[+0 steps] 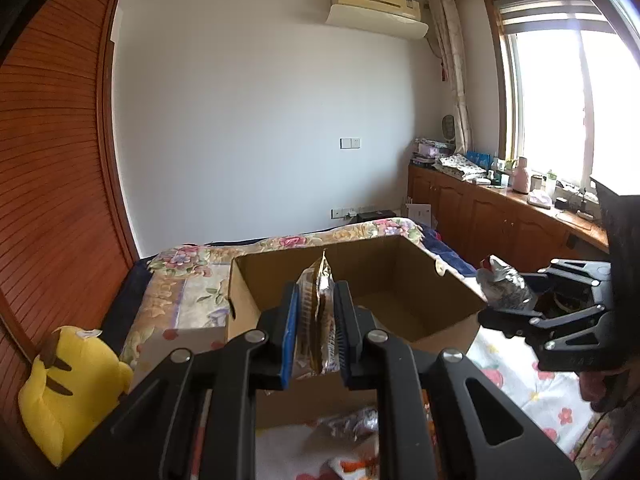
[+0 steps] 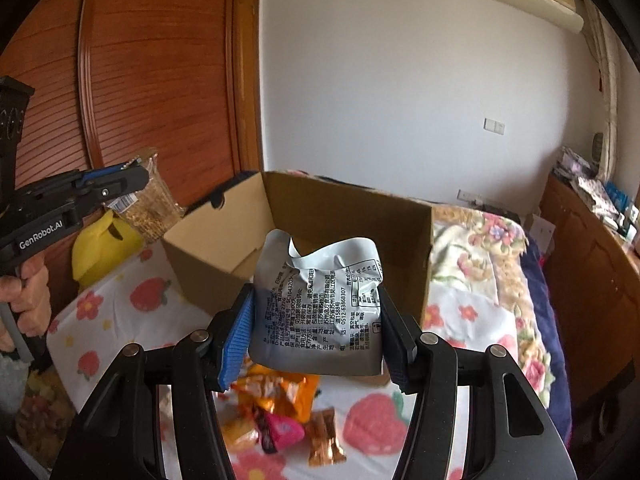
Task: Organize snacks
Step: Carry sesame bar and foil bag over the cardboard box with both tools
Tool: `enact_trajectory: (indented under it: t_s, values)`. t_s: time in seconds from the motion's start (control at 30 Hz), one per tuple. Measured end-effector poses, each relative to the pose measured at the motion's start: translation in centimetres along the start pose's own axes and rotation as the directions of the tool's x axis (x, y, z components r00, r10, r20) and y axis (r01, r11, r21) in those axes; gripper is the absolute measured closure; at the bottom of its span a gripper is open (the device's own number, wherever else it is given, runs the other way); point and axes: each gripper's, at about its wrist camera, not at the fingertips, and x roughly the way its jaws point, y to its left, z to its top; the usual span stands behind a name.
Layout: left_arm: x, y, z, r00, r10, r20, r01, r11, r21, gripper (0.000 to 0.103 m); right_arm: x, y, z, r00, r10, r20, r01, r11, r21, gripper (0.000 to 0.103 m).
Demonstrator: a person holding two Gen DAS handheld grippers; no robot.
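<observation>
"GenRobot.AI" printed in white on the side of the left gripper (image 2: 120, 182), as seen from the right wrist view. Black Chinese print, a nutrition table and the number "0512-63868307" on the back of the grey snack pouch (image 2: 320, 304); smaller lines too fine to read. A barcode label on the clear cracker pack (image 2: 154, 204), digits not legible.

Left gripper (image 1: 318, 316): blue-padded fingers (image 1: 290, 332) nearly together, pinching the cracker pack (image 1: 318, 312) edge-on and upright between them, held above the near edge of the cardboard box (image 1: 256, 264). Right gripper (image 2: 316, 332): fingers (image 2: 238, 332) spread wider, clamped on both sides of the grey snack pouch, crumpled at its top, held in front of the box (image 2: 352, 208). Same pouch (image 1: 504, 286) visible in the left wrist view, gripped by the right gripper (image 1: 516, 300) just beside the right corner of the box.

Cardboard box open at the top, standing on the bed (image 1: 532, 396) with a strawberry-pattern sheet – inside, only bare brown bottom and walls visible. Loose snack packets (image 2: 280, 412) in orange, pink and gold wrappers lying on the sheet below the right gripper, outside the box – blurred, no text readable. Yellow plush toy (image 1: 68, 384) on the left of the bed beside the box, near the wooden wardrobe (image 1: 48, 184)
</observation>
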Motion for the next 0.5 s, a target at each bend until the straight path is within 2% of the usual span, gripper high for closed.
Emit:
enact_trajectory:
  t_s: [0.2,0.5]
  values:
    - [2.6,0.3,0.7,1.0,0.0,0.005,0.0,1.0,-0.01,0.088,2.7,-0.3,1.8,1.0,0.029,0.008,-0.029,1.0,0.003,0.045]
    - [7.7,1.5,-0.9,0.999,-0.027,-0.034,0.024,0.997,-0.073,0.088,6.9,-1.0,2.3,1.0,0.017,-0.012,-0.017,1.0,-0.023,0.044]
